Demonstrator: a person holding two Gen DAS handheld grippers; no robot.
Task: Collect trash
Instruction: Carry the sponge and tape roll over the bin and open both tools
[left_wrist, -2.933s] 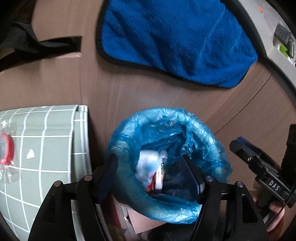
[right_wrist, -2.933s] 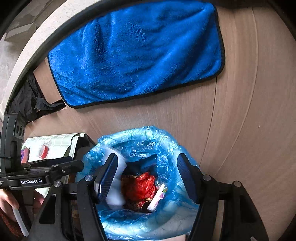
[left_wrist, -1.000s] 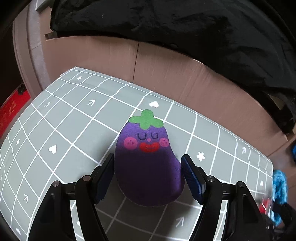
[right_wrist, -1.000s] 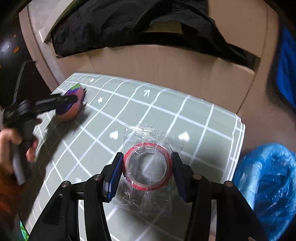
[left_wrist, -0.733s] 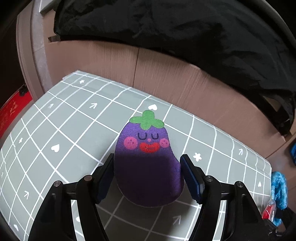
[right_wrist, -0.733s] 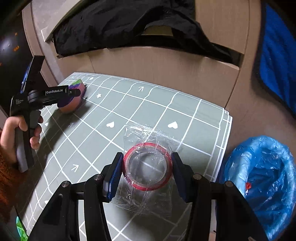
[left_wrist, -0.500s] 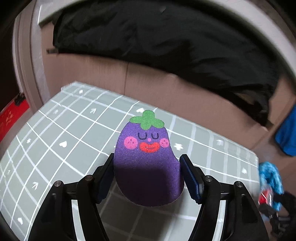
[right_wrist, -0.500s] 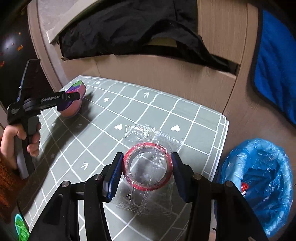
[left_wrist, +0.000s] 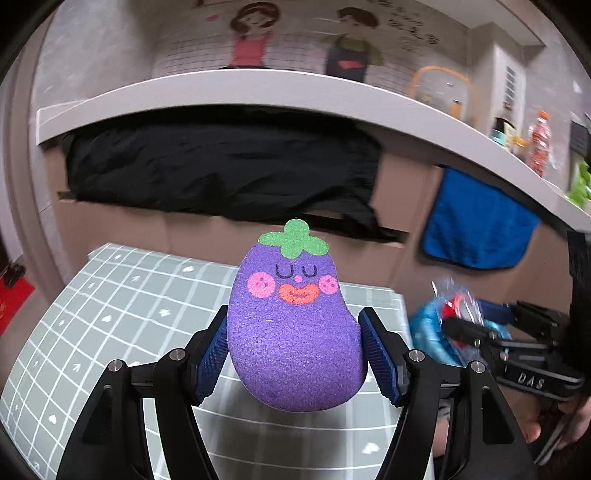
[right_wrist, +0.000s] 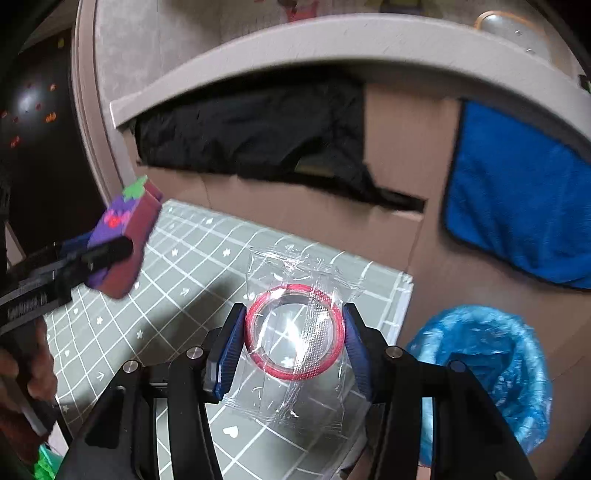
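Above the mat (left_wrist: 110, 317), eggplant sponge (left_wrist: 291, 332)

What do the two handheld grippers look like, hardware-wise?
Both match: the left gripper and right gripper have black angular linkage arms with silver pivot screws, and blue ribbed pads on the fingers. The right one's body carries white "DAS" lettering. No cables show.

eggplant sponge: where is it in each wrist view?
Left wrist: eggplant sponge at centre, between the left gripper fingers.
Right wrist: far left, upper-middle, seen edge-on.
Shared landmark: blue towel hanging at right.
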